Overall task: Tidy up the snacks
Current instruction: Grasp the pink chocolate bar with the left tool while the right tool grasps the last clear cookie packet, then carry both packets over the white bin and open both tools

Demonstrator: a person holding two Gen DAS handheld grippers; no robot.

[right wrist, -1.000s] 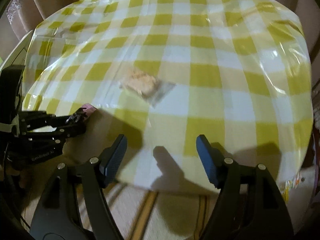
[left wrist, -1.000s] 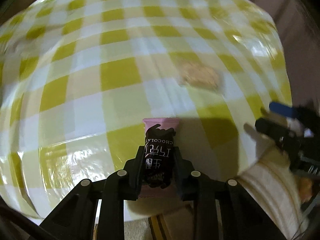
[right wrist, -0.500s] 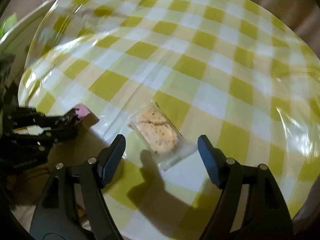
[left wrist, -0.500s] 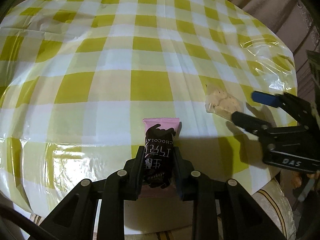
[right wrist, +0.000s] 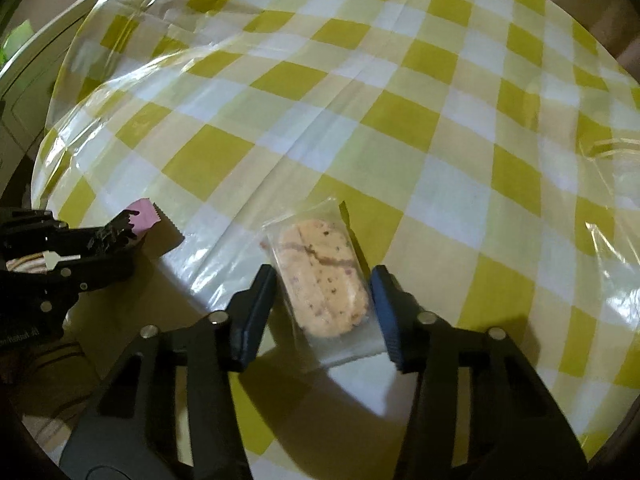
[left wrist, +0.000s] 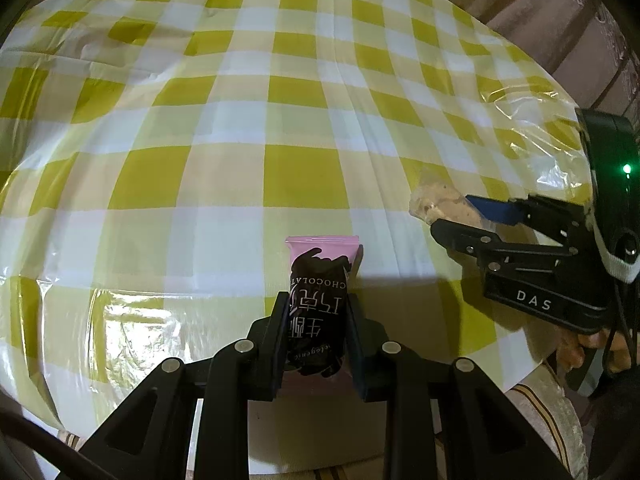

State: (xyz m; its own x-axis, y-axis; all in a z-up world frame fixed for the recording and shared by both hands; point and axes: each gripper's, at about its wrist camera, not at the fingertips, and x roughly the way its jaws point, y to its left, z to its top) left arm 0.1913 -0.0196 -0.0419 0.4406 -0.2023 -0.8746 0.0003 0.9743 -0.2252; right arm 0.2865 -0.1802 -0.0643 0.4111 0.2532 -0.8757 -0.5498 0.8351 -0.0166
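The counter (left wrist: 208,184) is covered by a yellow-and-white checked cloth under glossy clear film, its rounded edge curving past brown curtains. Most of it lies bare. Near its front edge, the chocolate bar (left wrist: 318,308) is clamped in the left claw (left wrist: 318,334). Beside that, the cookie packet (right wrist: 320,276) is straddled on the counter by the spread right claw (right wrist: 322,304).
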